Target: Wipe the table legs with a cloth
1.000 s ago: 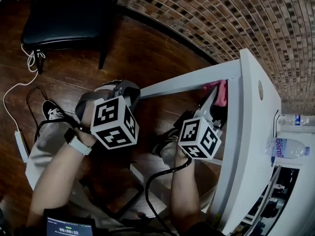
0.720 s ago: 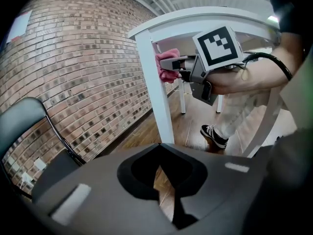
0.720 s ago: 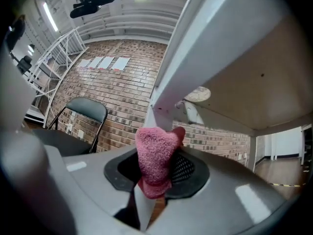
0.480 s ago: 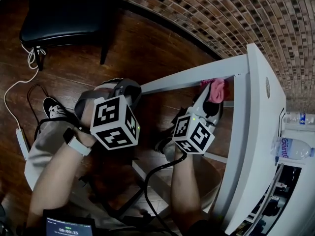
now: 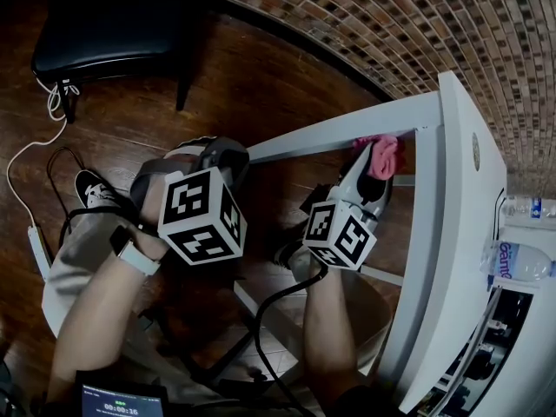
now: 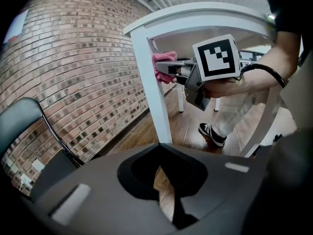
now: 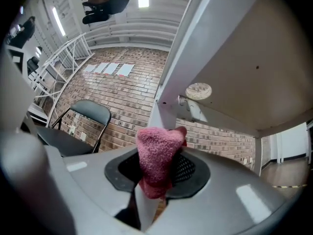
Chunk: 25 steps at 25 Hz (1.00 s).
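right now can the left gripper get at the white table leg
Probably yes: the left gripper faces the table leg with only floor between. The right gripper and pink cloth occupy just its top, leaving the lower part free.

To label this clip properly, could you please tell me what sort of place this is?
Probably an indoor office or workroom, though I can't be sure. It has a brick wall and a dark wooden floor. There is also a white table with a water bottle next to it, and a black chair nearby.
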Each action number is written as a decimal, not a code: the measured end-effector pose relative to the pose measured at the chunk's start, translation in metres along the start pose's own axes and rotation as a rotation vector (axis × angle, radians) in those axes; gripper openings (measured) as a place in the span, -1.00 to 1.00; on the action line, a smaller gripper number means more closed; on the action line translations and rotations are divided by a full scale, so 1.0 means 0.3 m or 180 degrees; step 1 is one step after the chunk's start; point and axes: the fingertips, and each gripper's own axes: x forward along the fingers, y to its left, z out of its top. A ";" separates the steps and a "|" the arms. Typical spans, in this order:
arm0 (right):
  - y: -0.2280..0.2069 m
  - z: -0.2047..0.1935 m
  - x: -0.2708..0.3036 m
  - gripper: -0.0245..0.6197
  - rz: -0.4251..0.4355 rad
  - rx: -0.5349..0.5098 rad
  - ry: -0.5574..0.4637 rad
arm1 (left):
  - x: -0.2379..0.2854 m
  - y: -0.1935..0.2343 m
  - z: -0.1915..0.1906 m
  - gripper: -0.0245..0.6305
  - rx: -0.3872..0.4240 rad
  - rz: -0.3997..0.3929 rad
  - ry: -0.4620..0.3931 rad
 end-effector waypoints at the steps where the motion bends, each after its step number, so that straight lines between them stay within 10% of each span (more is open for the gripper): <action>1: 0.000 -0.001 0.000 -0.64 0.0011 0.0035 -0.0009 | 0.000 -0.002 0.000 -0.92 0.0001 -0.0003 -0.0002; 25: 0.056 -0.298 -0.050 -0.61 0.0107 0.0102 0.0522 | 0.017 -0.008 -0.007 -0.92 0.0009 -0.0009 0.0039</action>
